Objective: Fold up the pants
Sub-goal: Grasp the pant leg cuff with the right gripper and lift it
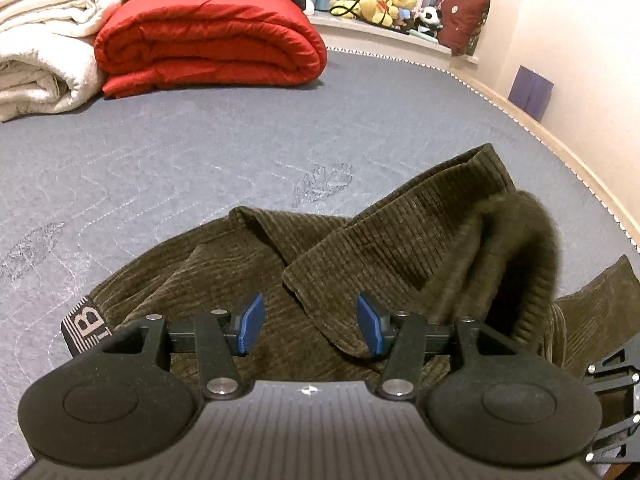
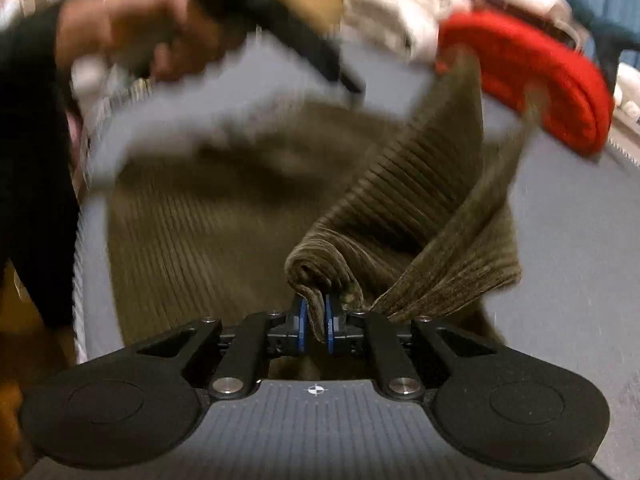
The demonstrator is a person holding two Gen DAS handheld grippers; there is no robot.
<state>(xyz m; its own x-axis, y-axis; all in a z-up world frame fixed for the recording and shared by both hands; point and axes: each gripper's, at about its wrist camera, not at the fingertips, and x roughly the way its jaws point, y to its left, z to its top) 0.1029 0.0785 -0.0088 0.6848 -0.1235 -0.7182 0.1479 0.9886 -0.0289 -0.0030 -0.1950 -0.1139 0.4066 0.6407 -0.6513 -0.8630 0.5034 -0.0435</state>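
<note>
Right claw point(image 2: 315, 322) on pants point(image 2: 420, 216) edge

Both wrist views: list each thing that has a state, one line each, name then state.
pants: crumpled on the bed, not yet folded, one part lifted
left gripper: open, over the pants, holding nothing
right gripper: shut on a fold of the pants
red quilt: folded, lying on the bed
white blanket: rolled up beside the red quilt

Warm, soft indoor light fills both views, with no hard shadows or glare. The left wrist view is mostly sharp, though fisheye bends the bed edge point(image 1: 552, 136). The right wrist view is heavily motion-blurred; the hand point(image 2: 132, 36) is barely readable.
</note>
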